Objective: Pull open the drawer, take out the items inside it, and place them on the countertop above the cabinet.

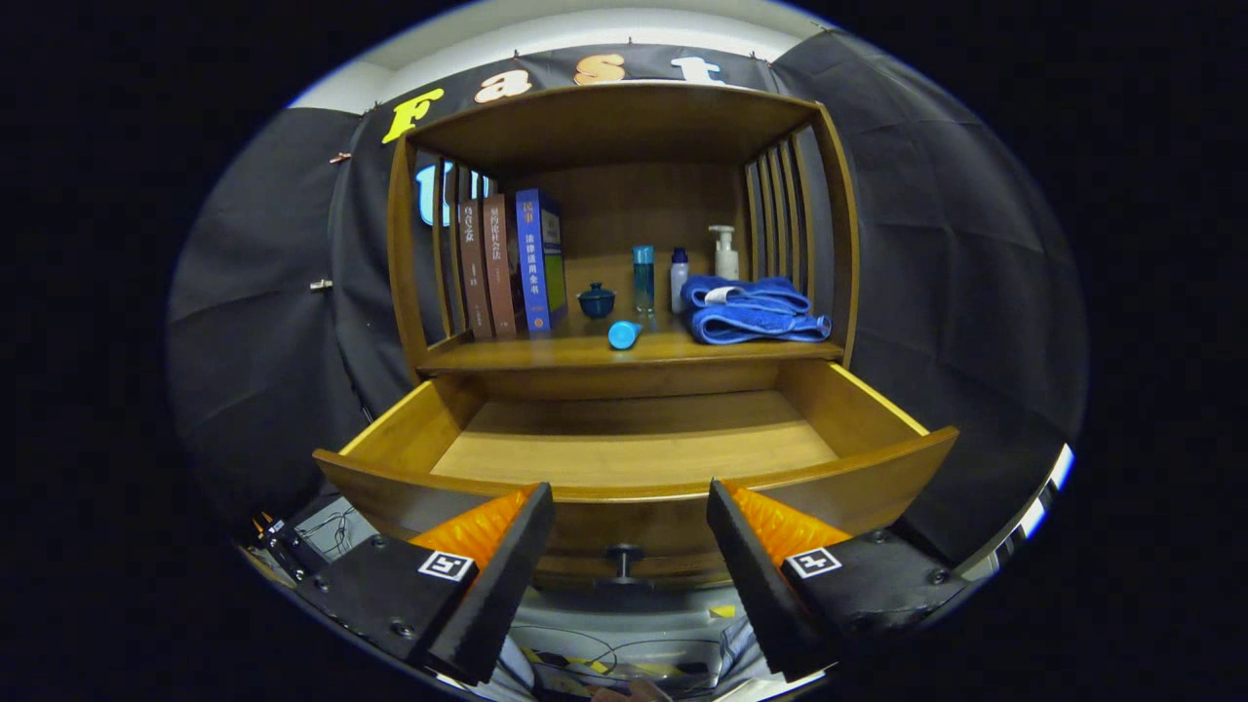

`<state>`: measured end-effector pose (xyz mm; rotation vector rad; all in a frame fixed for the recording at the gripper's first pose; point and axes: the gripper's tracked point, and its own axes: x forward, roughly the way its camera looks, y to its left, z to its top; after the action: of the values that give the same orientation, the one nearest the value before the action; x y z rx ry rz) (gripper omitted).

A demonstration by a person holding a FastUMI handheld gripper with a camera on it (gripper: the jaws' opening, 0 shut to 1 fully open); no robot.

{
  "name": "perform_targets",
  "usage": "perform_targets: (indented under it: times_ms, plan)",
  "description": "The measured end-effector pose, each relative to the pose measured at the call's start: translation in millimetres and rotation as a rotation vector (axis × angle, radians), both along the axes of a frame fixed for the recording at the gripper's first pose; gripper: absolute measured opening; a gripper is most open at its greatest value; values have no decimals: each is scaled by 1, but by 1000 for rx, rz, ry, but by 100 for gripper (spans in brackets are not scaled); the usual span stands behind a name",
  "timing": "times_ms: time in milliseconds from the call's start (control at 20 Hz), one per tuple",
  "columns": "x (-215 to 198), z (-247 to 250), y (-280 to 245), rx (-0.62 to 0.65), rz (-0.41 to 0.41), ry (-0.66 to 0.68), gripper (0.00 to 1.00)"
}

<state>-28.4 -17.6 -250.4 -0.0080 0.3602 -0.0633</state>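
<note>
**Spotter:** Where are you, and what are the fingers doing?

**Operator:** I have the gripper [629, 512] spread wide with nothing in it, hanging just in front of the drawer [634, 444]. The drawer is pulled well out. Its knob [624, 558] sits below and between the fingers, untouched.

**Spotter:** Anything left inside?

**Operator:** The part of the drawer floor I can see is bare wood. The near strip behind the front panel is hidden from me, so I can't rule out something small there.

**Spotter:** And the worktop?

**Operator:** A blue cylinder [624, 334] lies on its side near the front edge of the worktop [546, 353], and a folded blue towel [751, 310] is to its right. My guess is those came from the drawer. Behind them are a small blue cup [596, 301], bottles [643, 278] and a pump bottle [724, 253], with books [512, 265] upright to the left.

**Spotter:** How would they handle?

**Operator:** I judge the cylinder light, smooth and prone to rolling, so I'd pinch it across the middle. The towel is soft and would sag; I'd grip through the thick folded edge.
</note>
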Motion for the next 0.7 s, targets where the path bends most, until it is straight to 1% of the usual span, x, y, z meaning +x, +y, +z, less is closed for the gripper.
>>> perform_targets:
  times_ms: [50,100,150,300,400,550,700]
  plan:
    - [-1,-6,-3,-8,-14,21,100]
    - [1,2,-3,-13,-15,-6,100]
    - [5,-3,-3,-26,-21,7,98]
    - [7,-2,-2,-49,-17,-4,98]
    - [16,-2,-2,-43,-21,-5,100]
    - [31,-2,-3,-42,-23,1,100]
    - [55,3,-4,-36,-24,-4,100]
